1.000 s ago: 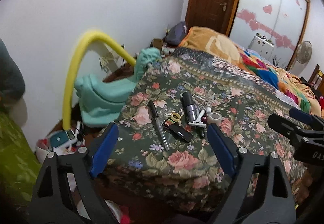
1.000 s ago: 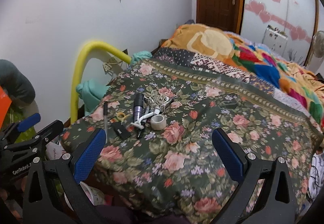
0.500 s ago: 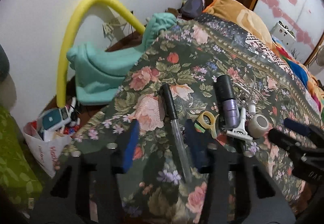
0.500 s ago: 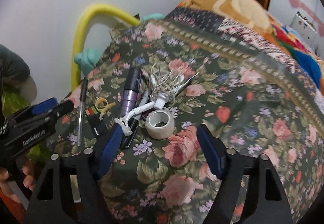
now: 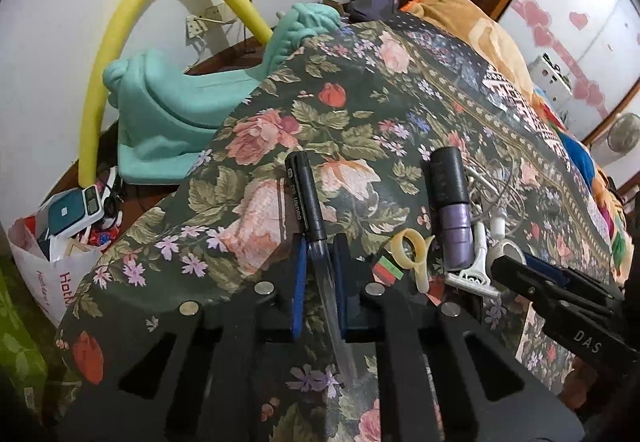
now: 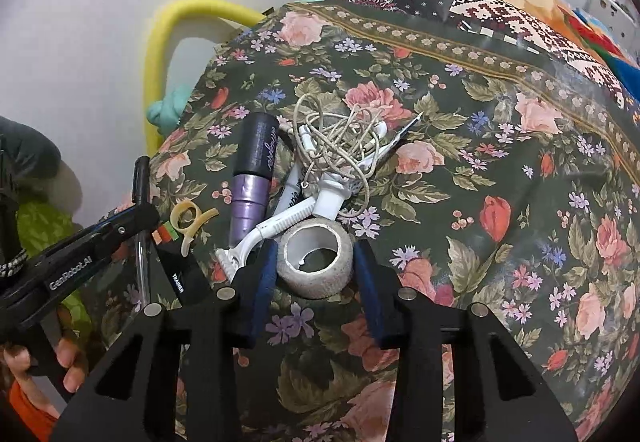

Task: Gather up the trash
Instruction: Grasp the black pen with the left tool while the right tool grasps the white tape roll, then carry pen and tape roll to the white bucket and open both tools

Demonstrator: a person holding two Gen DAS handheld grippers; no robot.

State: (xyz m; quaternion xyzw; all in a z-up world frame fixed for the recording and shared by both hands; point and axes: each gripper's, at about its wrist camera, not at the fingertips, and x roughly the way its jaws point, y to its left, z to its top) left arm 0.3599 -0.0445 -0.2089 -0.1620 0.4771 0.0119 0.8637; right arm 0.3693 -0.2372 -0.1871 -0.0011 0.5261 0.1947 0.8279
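Observation:
A black-capped pen (image 5: pixel 306 198) with a clear barrel lies on the floral bedspread (image 5: pixel 360 114). My left gripper (image 5: pixel 320 242) is closing, and its blue pads press the barrel from both sides. A grey tape roll (image 6: pixel 316 262) sits beside a white razor (image 6: pixel 272 226), a purple tube (image 6: pixel 254 170) and tangled earphones (image 6: pixel 340 138). My right gripper (image 6: pixel 314 248) is closing too, its pads meeting the roll's two sides. The left gripper (image 6: pixel 136 218) also shows in the right wrist view, held by a hand.
A yellow ring tool (image 6: pixel 188 218) and a black card (image 6: pixel 176 274) lie between the two grippers. On the floor to the left stand a white bag (image 5: pixel 48 266) of odds and ends, a teal cloth (image 5: pixel 168 110) and a yellow foam tube (image 5: pixel 132 10).
Both grippers have come down toward the bedspread and narrowed from wide open. The left now straddles and grips the pen; the right now brackets the tape roll.

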